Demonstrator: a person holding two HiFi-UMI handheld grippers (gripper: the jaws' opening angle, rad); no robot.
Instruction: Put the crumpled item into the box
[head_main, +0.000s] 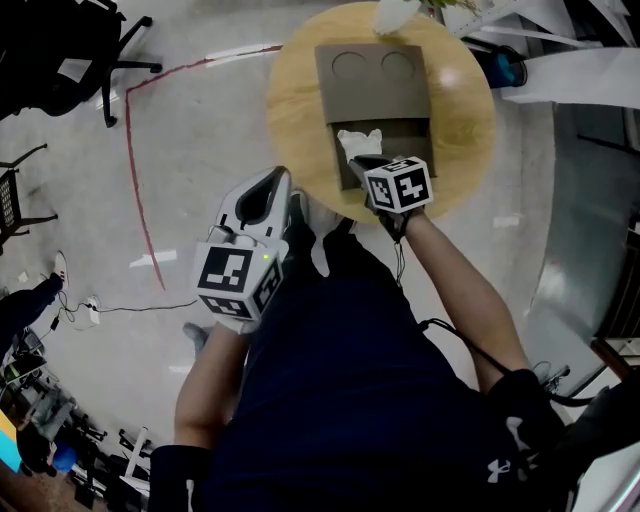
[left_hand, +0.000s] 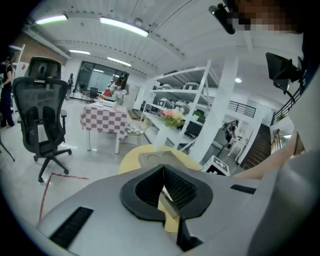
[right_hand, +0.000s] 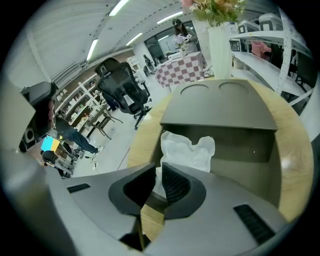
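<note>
Two grippers: my left gripper (left_hand: 163, 173) hangs beside the round worktop (head_main: 300, 100), fingers (left_hand: 182, 189) pressed together on nothing. My right gripper (right_hand: 156, 175) pinches the crumpled paper (right_hand: 187, 150), which sits inside the open box (right_hand: 250, 150).

Left gripper (left_hand: 163, 171), jaws together and empty, before a round wooden table (left_hand: 130, 158) and box (left_hand: 156, 157).

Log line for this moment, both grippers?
right gripper: shut on crumpled paper, paper inside box | left gripper: shut, empty, short of table
</note>
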